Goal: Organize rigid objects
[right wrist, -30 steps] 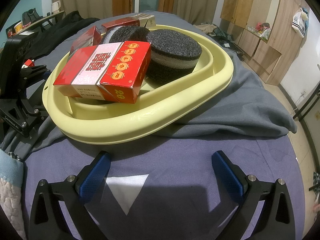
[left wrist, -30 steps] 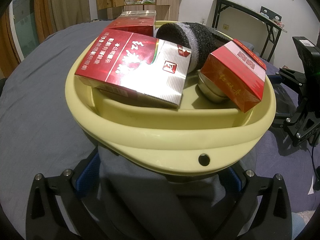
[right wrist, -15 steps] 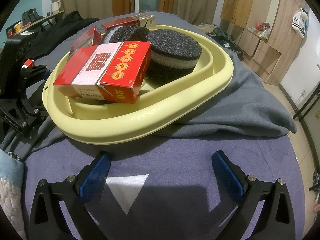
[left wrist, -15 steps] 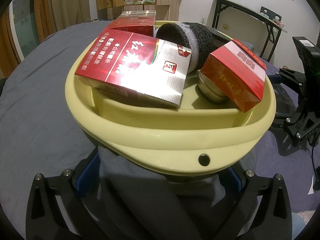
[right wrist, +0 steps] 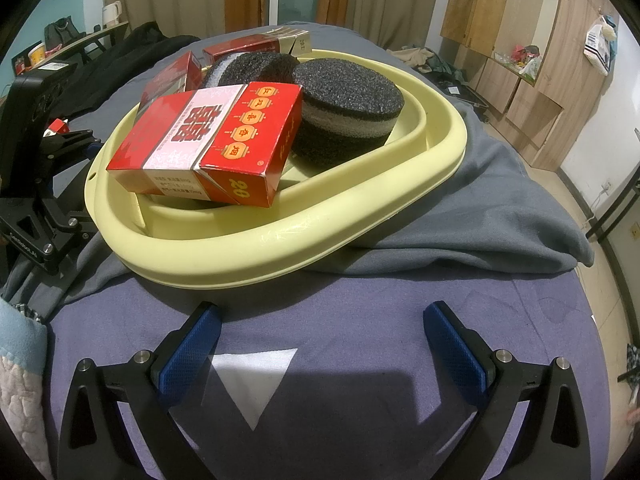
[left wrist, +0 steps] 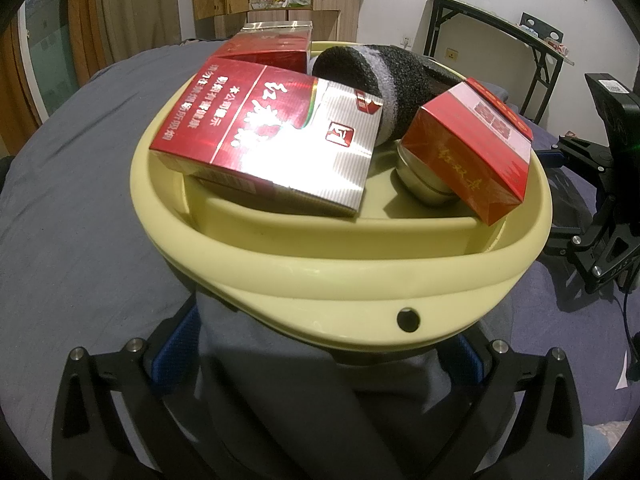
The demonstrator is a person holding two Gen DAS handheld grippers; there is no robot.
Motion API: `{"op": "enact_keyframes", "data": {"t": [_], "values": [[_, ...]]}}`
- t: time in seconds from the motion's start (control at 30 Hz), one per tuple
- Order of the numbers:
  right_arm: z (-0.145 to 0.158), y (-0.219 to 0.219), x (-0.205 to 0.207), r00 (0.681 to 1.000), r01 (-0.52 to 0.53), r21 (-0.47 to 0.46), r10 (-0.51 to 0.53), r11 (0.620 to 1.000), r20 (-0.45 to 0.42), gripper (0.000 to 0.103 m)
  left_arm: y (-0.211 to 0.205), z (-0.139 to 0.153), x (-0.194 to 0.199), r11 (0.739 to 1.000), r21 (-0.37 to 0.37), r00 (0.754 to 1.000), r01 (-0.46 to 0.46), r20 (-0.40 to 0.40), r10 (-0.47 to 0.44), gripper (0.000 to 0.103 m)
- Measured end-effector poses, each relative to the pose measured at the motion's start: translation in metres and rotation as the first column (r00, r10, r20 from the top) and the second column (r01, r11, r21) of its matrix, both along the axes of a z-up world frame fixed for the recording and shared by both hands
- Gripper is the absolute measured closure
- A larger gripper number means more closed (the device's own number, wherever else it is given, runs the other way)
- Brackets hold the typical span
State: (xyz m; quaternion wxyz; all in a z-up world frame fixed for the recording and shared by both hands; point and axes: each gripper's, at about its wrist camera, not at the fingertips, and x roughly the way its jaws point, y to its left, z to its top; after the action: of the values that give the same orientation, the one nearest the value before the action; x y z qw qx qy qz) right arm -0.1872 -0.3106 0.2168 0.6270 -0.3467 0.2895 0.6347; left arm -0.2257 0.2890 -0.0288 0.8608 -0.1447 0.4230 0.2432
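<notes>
A pale yellow basin [left wrist: 320, 280] rests on a grey cloth. It holds a large red-and-silver box [left wrist: 264, 148], a second red box [left wrist: 268, 46] at the back, a smaller red box [left wrist: 468, 152] leaning on a metal tin [left wrist: 420, 188], and black foam cylinders [left wrist: 380, 80]. My left gripper [left wrist: 320, 352] is open, its blue pads right at the basin's near rim. In the right wrist view the basin [right wrist: 280, 248], the smaller red box [right wrist: 208, 144] and a foam disc [right wrist: 348, 108] lie ahead. My right gripper [right wrist: 324, 344] stands open and short of the rim, holding nothing.
The grey cloth [right wrist: 480, 208] spreads over a purple sheet [right wrist: 360, 312] with a white triangular patch [right wrist: 252, 384]. Each gripper's black body appears beside the basin in the other's view. A folding table [left wrist: 500, 36] and wooden cabinets [right wrist: 520, 40] stand behind.
</notes>
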Motion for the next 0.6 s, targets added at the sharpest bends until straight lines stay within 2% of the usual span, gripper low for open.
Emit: {"op": "enact_keyframes", "data": {"t": [0.6], "values": [[0.0, -0.0002, -0.0001, 1.0, 0.0, 0.0, 0.0, 1.0, 0.0, 0.0, 0.0001, 0.0001, -0.0001, 1.0, 0.0, 1.0, 0.0, 0.0, 0.0, 0.0]]}}
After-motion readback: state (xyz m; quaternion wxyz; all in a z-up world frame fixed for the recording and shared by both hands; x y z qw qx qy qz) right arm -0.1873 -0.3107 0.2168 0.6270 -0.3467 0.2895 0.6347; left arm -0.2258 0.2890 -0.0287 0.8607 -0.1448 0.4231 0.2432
